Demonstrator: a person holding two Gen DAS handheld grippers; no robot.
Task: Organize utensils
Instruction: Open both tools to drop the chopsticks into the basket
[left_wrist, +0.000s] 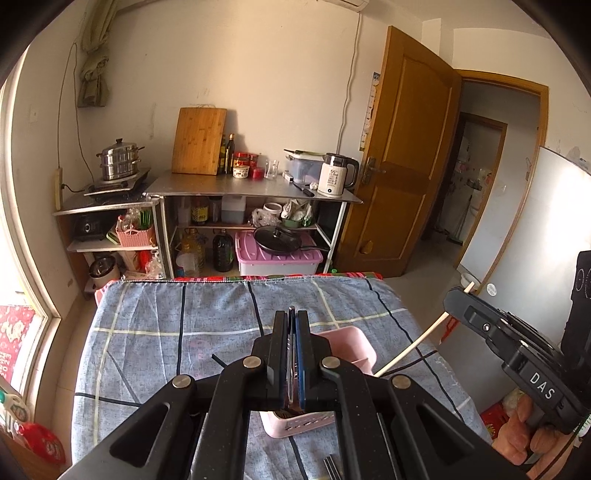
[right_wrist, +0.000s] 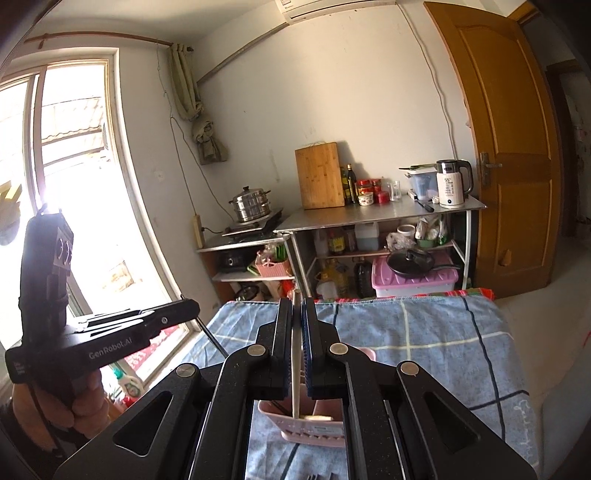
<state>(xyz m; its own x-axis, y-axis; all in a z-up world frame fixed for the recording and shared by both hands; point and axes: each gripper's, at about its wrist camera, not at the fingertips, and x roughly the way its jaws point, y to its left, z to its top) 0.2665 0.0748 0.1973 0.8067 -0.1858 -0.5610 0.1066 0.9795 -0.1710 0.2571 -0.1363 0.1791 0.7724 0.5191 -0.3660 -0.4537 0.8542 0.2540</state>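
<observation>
I have a pale chopstick pinched in my right gripper, whose jaws are pressed onto it at the centre of the right wrist view; its lower end dips toward the pink utensil holder at bottom centre. In the left wrist view the same stick runs as a diagonal at right, under the other tool. My left gripper is clamped on a thin, dark, flat utensil, the jaws nearly together around it; what kind I cannot tell. The holder sits directly below both grippers on the blue checked cloth, partly hidden by the black linkage. It is slotted on its near face and divided inside; something pale lies in it, seen in the right view. A few dark metal pieces lie on the cloth at the bottom edge. The cloth's far edge crosses mid-frame, with open cloth to the left and right of the holder. Beyond stand metal shelves.
</observation>
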